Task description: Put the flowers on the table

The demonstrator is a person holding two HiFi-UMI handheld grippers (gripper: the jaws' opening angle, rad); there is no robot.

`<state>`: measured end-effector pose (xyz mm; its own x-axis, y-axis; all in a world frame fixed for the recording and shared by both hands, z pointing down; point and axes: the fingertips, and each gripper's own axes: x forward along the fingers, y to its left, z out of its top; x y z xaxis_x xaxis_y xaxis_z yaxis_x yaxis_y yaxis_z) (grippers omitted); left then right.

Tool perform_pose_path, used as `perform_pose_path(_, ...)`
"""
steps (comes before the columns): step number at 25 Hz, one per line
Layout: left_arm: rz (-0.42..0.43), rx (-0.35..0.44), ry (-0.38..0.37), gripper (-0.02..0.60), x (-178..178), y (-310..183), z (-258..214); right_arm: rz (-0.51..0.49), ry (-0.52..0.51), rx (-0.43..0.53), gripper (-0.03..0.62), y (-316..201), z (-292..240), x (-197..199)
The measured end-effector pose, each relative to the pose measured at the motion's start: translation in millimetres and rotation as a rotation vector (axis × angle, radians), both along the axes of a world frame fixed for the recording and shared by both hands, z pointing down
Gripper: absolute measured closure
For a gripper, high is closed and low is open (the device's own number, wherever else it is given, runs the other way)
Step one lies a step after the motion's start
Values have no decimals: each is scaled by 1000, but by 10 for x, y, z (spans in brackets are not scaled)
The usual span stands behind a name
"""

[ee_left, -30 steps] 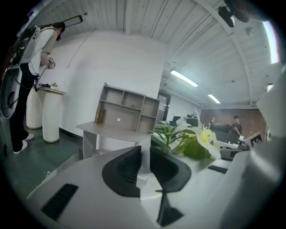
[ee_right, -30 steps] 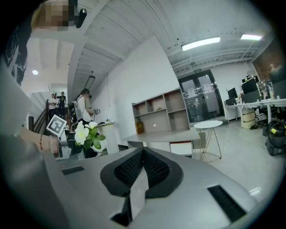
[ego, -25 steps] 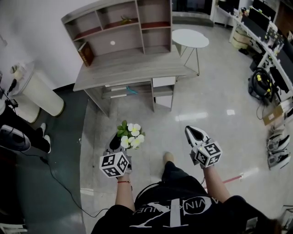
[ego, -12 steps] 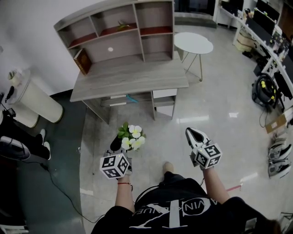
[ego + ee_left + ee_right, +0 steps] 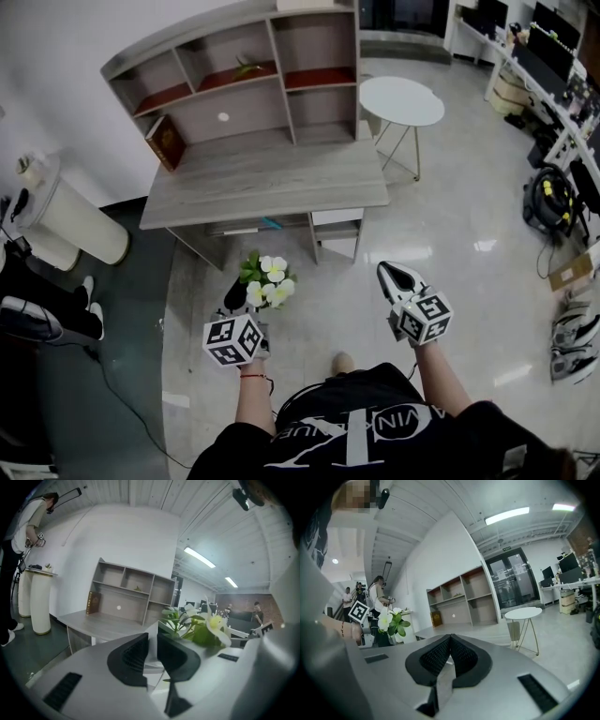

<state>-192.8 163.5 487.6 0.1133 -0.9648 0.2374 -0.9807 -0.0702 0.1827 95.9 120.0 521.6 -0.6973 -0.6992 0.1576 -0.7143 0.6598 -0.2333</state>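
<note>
Our left gripper [image 5: 238, 296] clamps the flowers [image 5: 267, 279] at their base; our right gripper [image 5: 397, 276] has jaws together, empty. We should keep them upright and lower gently onto the table [image 5: 262, 178].

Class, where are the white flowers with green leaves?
Head view, left of centre: the white flowers, held in the left gripper, short of the grey wooden desk.

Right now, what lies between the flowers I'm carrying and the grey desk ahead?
Only bare floor. The head view shows nothing standing between the flowers and the front edge of the grey desk.
</note>
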Motion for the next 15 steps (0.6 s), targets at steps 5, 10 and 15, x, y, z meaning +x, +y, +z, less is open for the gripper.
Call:
perform_pose_path(5, 17, 0, -3, 523, 123, -327, -11, 12, -9, 10, 583, -355, -52, 104)
perform_pose_path(10, 17, -12, -1, 523, 127, -520, 37, 4, -8, -15, 583, -508, 48, 99)
perform_pose_path(15, -5, -32, 13, 523, 11, -654, 167, 2, -14, -34, 583, -686, 129, 34)
